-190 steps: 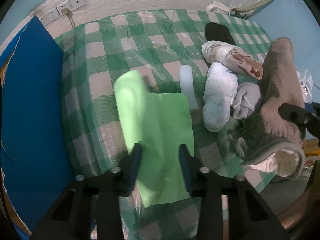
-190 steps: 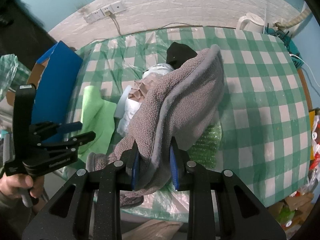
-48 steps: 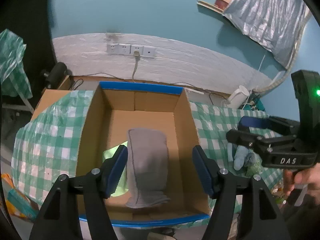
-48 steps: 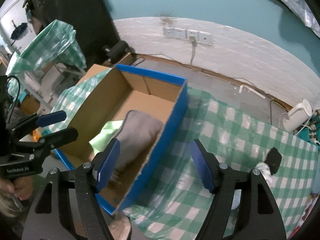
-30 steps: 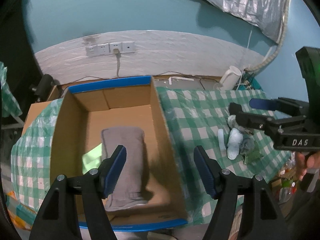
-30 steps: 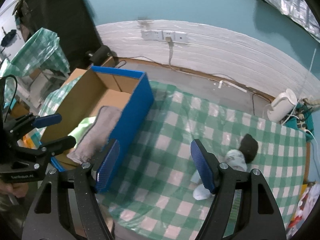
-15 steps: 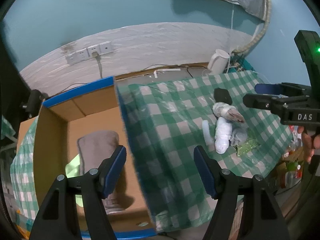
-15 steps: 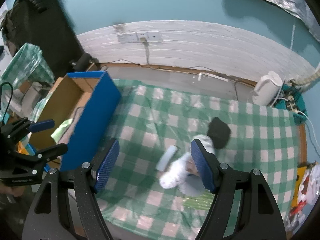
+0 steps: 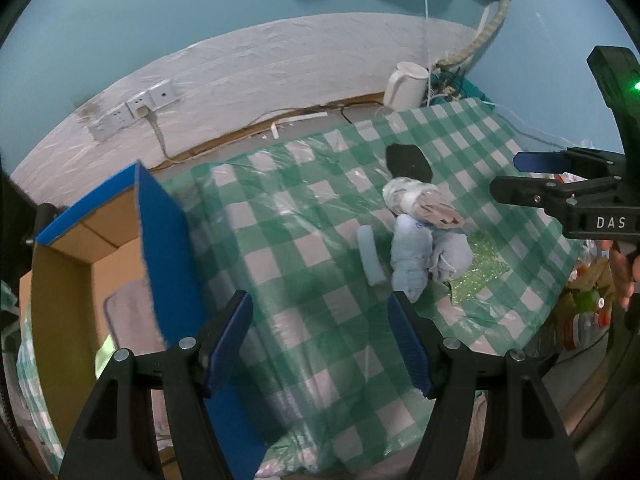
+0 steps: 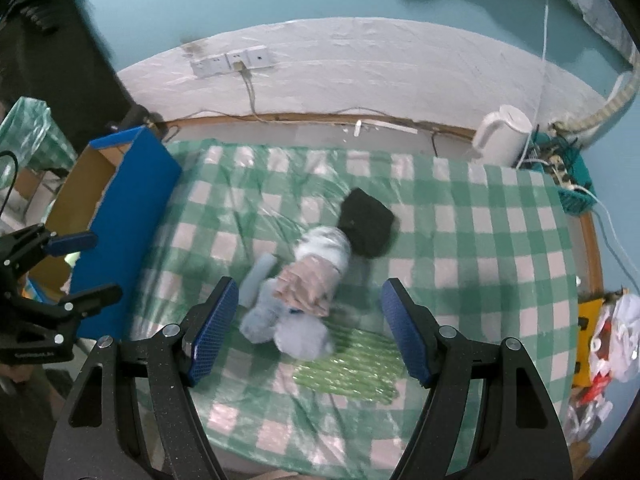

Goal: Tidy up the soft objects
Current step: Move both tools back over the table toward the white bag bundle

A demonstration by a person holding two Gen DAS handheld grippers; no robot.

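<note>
Soft objects [image 10: 308, 288]: a clustered pile mid-desk on the green checked cloth [image 10: 480, 240], made up of a black piece [image 10: 366, 222], a white-and-pink bundle [image 10: 316, 268], pale blue pieces [image 9: 412, 256] and a green bubbled sheet [image 10: 348, 364]. Grey towel [image 9: 128, 320]: lying inside the blue-edged cardboard box [image 9: 160, 216] at the desk's left end. My left claw [image 9: 320, 340]: spread wide, holding nothing. My right claw [image 10: 310, 328]: spread wide, empty, above the pile.

The cardboard box [image 9: 168, 236] stood at the table's [image 9: 304, 248] left edge — a towel [image 9: 128, 320] inside it; the soft bundles [image 10: 304, 288] lay clustered right of centre, kettle [image 10: 502, 134] behind.
</note>
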